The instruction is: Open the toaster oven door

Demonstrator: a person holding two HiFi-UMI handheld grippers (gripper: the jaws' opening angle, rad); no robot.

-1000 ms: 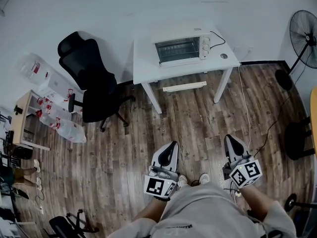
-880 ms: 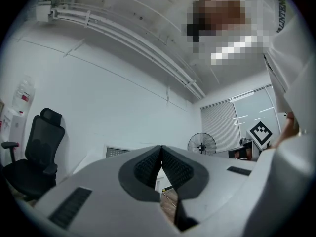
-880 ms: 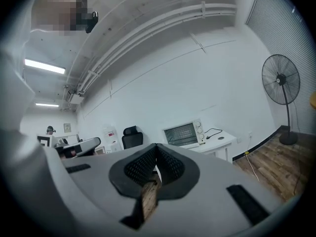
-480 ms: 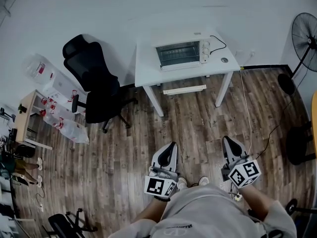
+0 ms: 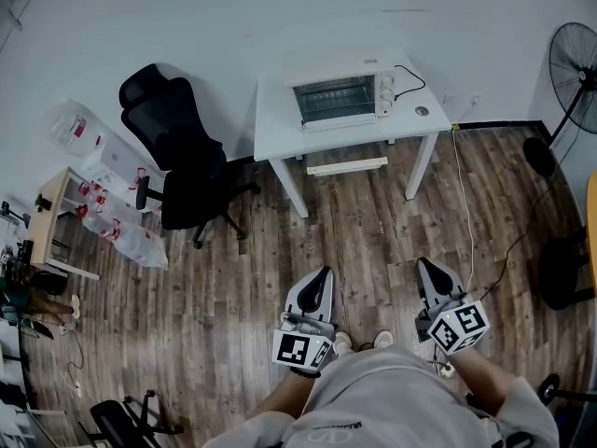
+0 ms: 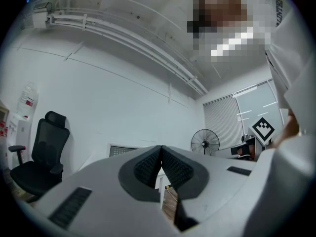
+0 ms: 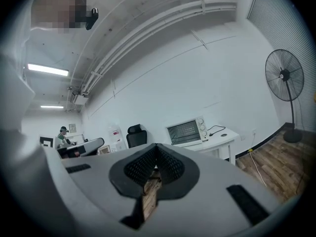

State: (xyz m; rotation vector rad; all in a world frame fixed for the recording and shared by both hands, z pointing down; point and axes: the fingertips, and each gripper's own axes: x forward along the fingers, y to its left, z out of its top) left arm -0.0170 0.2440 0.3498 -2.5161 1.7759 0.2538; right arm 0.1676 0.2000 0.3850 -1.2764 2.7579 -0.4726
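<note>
A white toaster oven (image 5: 341, 95) with a glass door, shut, stands on a small white table (image 5: 280, 124) against the far wall; it shows too in the right gripper view as the toaster oven (image 7: 186, 131). My left gripper (image 5: 320, 279) and right gripper (image 5: 426, 270) hang low in front of my body, far from the table. The left gripper (image 6: 161, 154) has its jaws closed together with nothing between them. The right gripper (image 7: 156, 152) is likewise shut and empty.
A black office chair (image 5: 177, 157) stands left of the table. A pedestal fan (image 5: 573, 73) is at the far right, and a power cord (image 5: 466, 213) trails over the wood floor. Shelves with bottles (image 5: 89, 203) line the left side.
The view has shifted slightly, so the table and oven sit a little further right in the head view. Both grippers stay low and shut.
</note>
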